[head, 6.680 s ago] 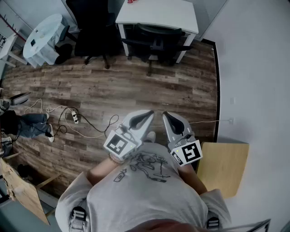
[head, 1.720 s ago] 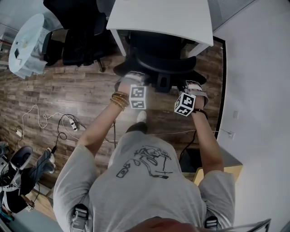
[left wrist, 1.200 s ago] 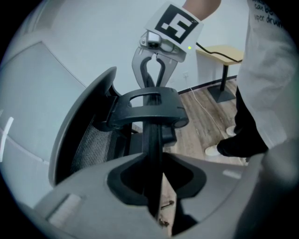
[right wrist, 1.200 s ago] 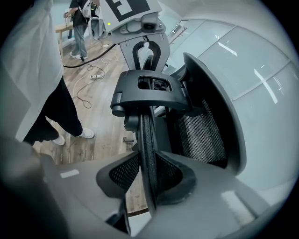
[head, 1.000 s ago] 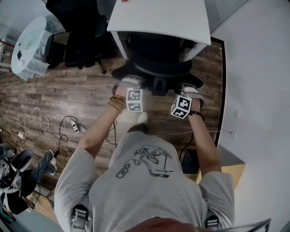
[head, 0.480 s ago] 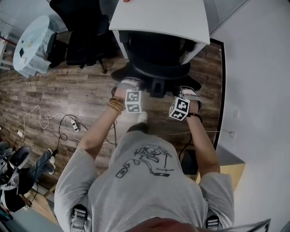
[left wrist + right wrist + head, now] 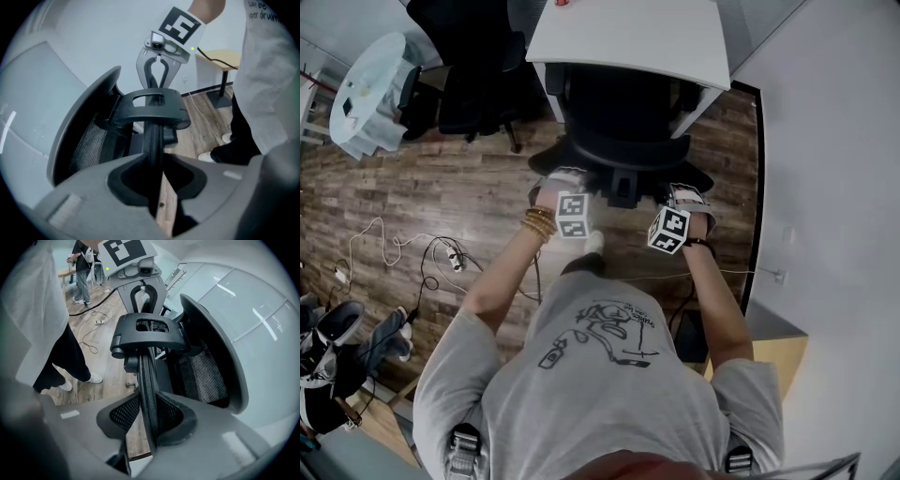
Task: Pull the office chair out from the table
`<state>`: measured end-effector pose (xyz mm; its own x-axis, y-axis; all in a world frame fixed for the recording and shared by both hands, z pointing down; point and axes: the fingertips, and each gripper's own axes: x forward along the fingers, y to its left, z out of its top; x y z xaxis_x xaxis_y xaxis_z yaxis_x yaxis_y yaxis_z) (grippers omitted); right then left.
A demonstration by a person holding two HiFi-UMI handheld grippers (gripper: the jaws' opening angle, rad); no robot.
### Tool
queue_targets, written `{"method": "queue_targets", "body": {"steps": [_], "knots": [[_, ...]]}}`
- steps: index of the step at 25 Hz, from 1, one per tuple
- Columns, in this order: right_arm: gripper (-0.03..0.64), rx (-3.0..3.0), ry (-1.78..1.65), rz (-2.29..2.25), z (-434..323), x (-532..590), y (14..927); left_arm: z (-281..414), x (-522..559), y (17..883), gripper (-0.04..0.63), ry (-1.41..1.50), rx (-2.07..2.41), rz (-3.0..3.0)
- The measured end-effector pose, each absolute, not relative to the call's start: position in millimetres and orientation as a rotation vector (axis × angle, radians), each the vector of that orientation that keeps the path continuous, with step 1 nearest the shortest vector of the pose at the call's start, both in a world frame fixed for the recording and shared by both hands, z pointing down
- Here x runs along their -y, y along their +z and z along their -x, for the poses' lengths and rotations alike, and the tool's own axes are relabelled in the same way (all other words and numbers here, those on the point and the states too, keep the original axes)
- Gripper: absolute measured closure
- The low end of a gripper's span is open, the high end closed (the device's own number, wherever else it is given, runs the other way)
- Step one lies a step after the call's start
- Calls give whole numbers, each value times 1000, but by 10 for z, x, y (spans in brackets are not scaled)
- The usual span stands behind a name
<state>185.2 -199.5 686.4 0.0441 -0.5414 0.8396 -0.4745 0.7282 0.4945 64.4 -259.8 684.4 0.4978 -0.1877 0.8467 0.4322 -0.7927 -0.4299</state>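
The black office chair [image 7: 623,131] stands partly under the white table [image 7: 628,33], its back towards me. In the head view my left gripper [image 7: 562,176] and right gripper [image 7: 684,194] sit on the left and right ends of the backrest's top edge. In the left gripper view the thin backrest rim [image 7: 153,150] runs between the jaws of that gripper [image 7: 157,176], which are shut on it. The right gripper [image 7: 149,420] is likewise shut on the rim [image 7: 146,376]. Each gripper view shows the other gripper [image 7: 159,70] [image 7: 140,291] at the far end of the rim.
A second black chair [image 7: 473,66] and a round pale table [image 7: 370,89] stand at the upper left. Cables with a power strip [image 7: 450,258] lie on the wooden floor. A white wall [image 7: 825,187] runs along the right, with a wooden side table [image 7: 778,347] beside me.
Both grippers and the chair's back have come a little towards me, away from the table. The grip of both has stayed the same.
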Motion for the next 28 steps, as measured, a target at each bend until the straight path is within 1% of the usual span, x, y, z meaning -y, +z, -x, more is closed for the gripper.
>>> {"method": "queue_targets", "body": {"steps": [15, 28], "knots": [[505, 1620, -83, -817, -1724, 1320, 6852, -500, 1888, 6833, 495, -1315, 221, 2156], [506, 1661, -77, -802, -1376, 605, 6860, -180, 1214, 6846, 495, -1328, 243, 2152]]}}
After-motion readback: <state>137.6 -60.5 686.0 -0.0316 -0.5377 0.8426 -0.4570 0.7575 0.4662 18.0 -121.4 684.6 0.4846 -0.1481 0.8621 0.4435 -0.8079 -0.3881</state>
